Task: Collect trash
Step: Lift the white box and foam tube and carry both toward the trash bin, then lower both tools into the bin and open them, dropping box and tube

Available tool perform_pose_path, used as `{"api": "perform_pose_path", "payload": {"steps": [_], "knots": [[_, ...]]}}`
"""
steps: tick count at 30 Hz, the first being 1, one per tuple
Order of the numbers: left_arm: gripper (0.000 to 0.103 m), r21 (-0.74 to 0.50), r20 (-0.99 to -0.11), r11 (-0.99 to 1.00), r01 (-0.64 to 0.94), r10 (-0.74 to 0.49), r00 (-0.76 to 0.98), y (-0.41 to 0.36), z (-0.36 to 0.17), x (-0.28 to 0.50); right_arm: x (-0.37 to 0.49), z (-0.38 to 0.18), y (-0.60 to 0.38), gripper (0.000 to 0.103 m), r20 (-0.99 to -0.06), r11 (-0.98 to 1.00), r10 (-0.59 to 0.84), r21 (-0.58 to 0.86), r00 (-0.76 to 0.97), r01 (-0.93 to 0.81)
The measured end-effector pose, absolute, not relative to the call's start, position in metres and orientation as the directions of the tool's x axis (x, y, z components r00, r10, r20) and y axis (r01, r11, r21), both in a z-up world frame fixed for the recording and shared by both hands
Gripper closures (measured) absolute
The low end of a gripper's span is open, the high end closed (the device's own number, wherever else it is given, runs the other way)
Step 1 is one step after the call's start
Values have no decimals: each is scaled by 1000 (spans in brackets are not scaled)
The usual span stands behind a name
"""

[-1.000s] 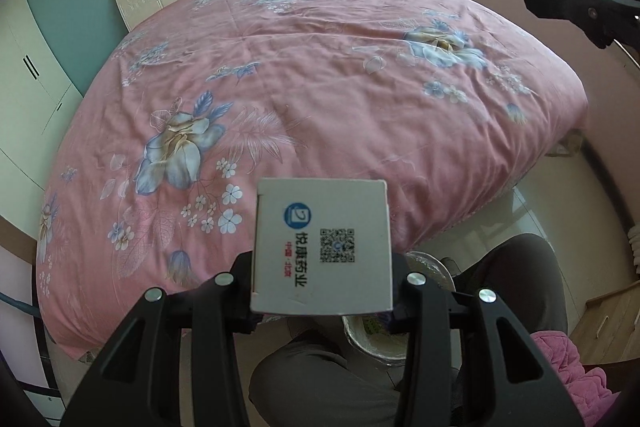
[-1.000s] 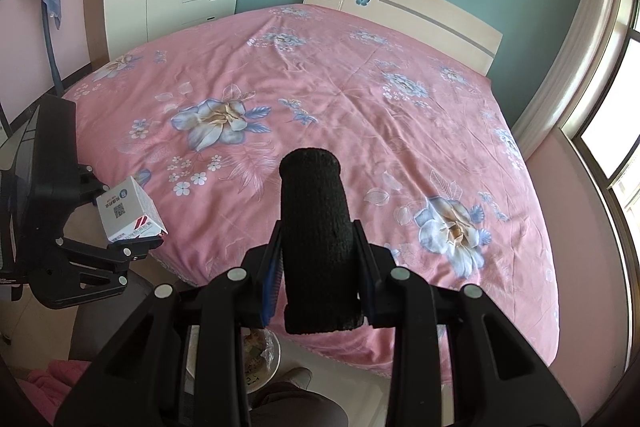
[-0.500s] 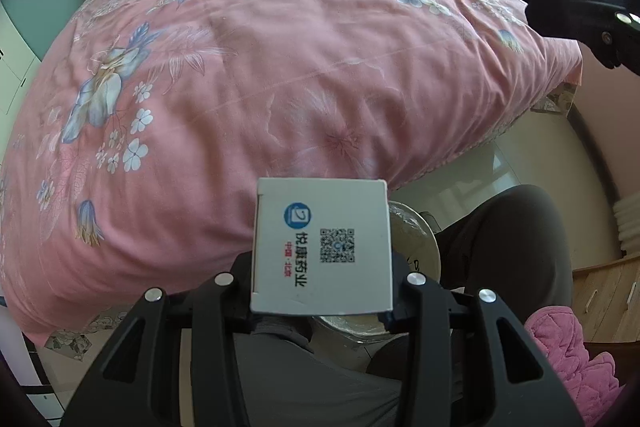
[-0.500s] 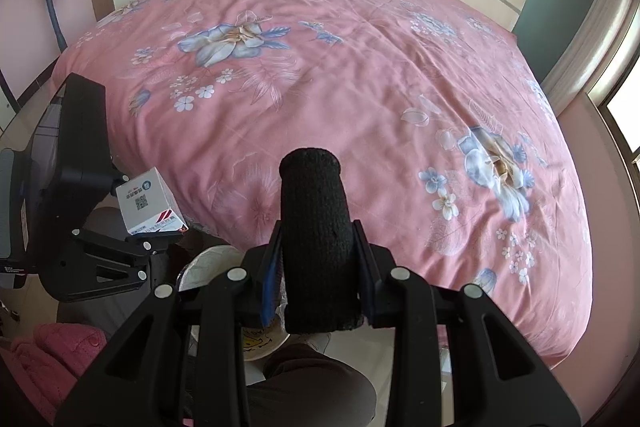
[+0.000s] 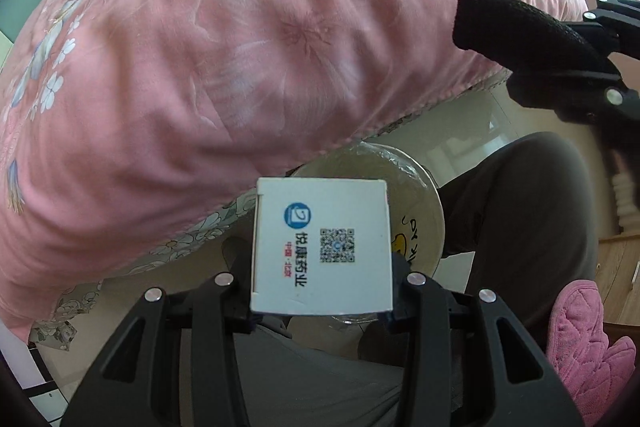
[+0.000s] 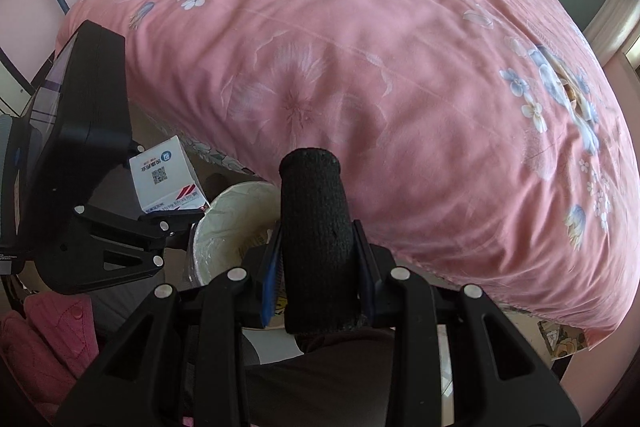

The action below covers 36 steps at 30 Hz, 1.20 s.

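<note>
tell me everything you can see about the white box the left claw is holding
The white box looks like thin cardboard, squarish and closed. Its upper face carries a round blue logo, black and red Chinese characters and a QR code; the right wrist view shows red stripes and small print on one side. The left claw clamps it by two opposite sides, and nothing else touches it. It hangs above the lined trash bin beside the pink bed.

My left claw's white matt cardboard box (image 5: pixel 320 247); my right's black rough knitted tube (image 6: pixel 318 243); the round bin's glossy plastic liner (image 6: pixel 224 223).
</note>
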State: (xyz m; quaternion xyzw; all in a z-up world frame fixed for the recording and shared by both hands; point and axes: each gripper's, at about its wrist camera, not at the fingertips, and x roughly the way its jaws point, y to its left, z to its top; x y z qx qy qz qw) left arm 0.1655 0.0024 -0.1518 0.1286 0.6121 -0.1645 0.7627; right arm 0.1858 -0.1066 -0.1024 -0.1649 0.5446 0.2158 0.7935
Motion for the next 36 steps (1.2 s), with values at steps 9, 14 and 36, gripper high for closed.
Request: {"api": "perform_pose_path", "payload": {"steps": [9,14,36], "knots": [[58,-57,-991,912,407,-100,86,-3,-205,157,178,-172,-108,70,-969,865,158,43,191,-500],[58,-55,-996,904,425,-82,47,-8,-229,156,173,-209,-103,70,-980,867,163,89,110,-491],[58,-156,-983,953,259,-123,-139,17,-333,178,172,-334,-85,69,-984,898,119,164,-134,-408]]}}
